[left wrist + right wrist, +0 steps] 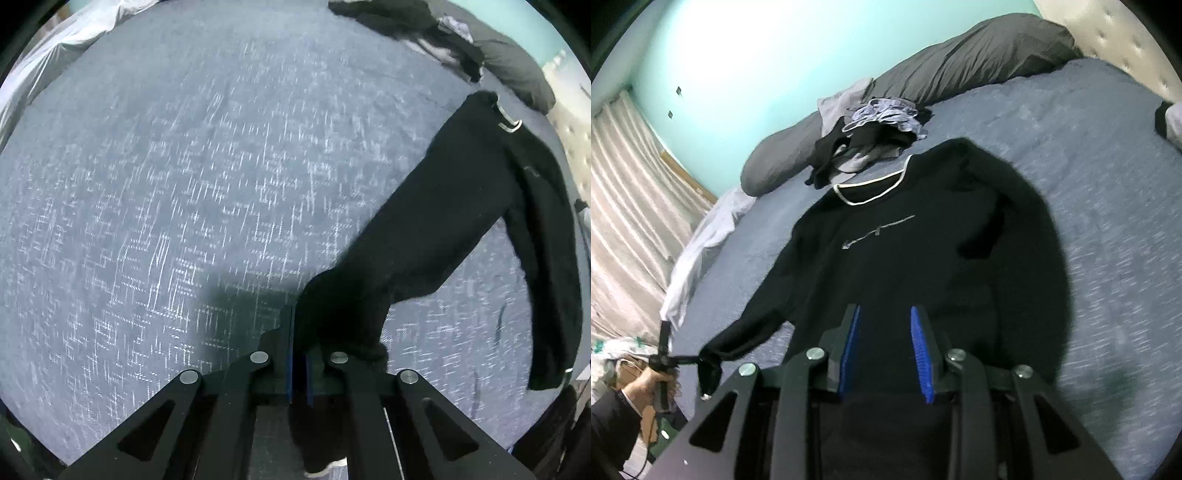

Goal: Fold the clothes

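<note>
Black long-sleeved sweatshirt (886, 251), soft knit with a white-trimmed round neck and grey chest logo, lies flat on the blue woven bedspread (1108, 184). Left gripper (299, 354) is pinched tight on the sleeve cuff (343, 314), stretched out to the left. Right gripper (884, 328) hovers over the hem, blue ribbed pads partly apart, gripping nothing. Crumpled clothes pile (875, 129) and grey pillows (960, 70) lie far.
</note>
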{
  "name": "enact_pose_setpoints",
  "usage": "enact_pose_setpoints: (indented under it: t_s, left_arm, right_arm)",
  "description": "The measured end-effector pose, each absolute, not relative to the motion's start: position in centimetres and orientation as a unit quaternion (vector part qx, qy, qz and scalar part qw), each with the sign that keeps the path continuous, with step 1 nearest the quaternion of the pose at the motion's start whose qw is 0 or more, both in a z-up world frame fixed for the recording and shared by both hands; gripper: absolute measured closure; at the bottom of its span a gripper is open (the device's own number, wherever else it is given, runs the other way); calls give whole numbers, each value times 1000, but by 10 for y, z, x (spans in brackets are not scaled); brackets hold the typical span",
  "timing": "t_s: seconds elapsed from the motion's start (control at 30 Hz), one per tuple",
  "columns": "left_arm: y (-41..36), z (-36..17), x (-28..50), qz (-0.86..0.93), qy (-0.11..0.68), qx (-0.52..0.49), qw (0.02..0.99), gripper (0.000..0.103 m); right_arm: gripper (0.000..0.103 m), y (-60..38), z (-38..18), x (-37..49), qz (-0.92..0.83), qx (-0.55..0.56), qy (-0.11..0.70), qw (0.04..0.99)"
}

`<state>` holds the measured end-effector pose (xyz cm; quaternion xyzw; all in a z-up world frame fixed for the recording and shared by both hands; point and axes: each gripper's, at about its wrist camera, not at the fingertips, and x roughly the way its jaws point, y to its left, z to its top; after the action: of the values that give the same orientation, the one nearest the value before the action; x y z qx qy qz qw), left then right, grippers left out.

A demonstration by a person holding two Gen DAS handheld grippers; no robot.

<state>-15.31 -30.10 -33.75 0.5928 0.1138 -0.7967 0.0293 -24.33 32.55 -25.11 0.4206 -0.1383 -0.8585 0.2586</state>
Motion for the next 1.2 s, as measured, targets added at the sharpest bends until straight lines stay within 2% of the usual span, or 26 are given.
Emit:
enact_pose_setpoints:
  t_s: [0.1, 0.17, 0.3, 0.4, 0.77, 0.8, 0.83, 0.9, 0.93, 1.03, 1.2]
  left_arm:
    - [-306, -327, -146, -804, 131, 580, 24, 94]
    - [-306, -320, -142, -810, 130, 572, 20, 90]
    - [-309, -302, -133, -823, 136, 551, 9, 89]
    - [-302, -288, -132, -832, 139, 537, 0, 88]
    - [-280, -251, -133, -852, 154, 498, -47, 86]
    - [-278, -251, -133, -852, 155, 497, -48, 86]
    - [-276, -251, -133, -852, 155, 498, -49, 86]
    - [-272, -251, -133, -851, 156, 498, -51, 86]
    - [-270, -252, -134, -851, 156, 499, -52, 86]
    - [-262, -254, -137, -849, 155, 502, -57, 86]
    - [-246, -256, -140, -847, 145, 506, -68, 86]
  right_arm:
    - [57, 345, -240, -249, -861, 434, -115, 237]
    - [57, 361, -234, -255, -860, 442, -115, 227]
    - [56, 397, -232, -268, -849, 481, -115, 185]
    - [56, 406, -242, -268, -831, 517, -107, 176]
    - [56, 402, -298, -261, -786, 571, -173, 160]
    - [58, 402, -301, -260, -785, 570, -182, 161]
    - [70, 402, -305, -260, -783, 570, -191, 162]
    - [81, 401, -309, -260, -780, 569, -201, 164]
    - [89, 400, -311, -260, -780, 570, -201, 165]
    - [97, 396, -308, -261, -783, 569, -186, 170]
    - [100, 413, -290, -268, -794, 557, -177, 170]
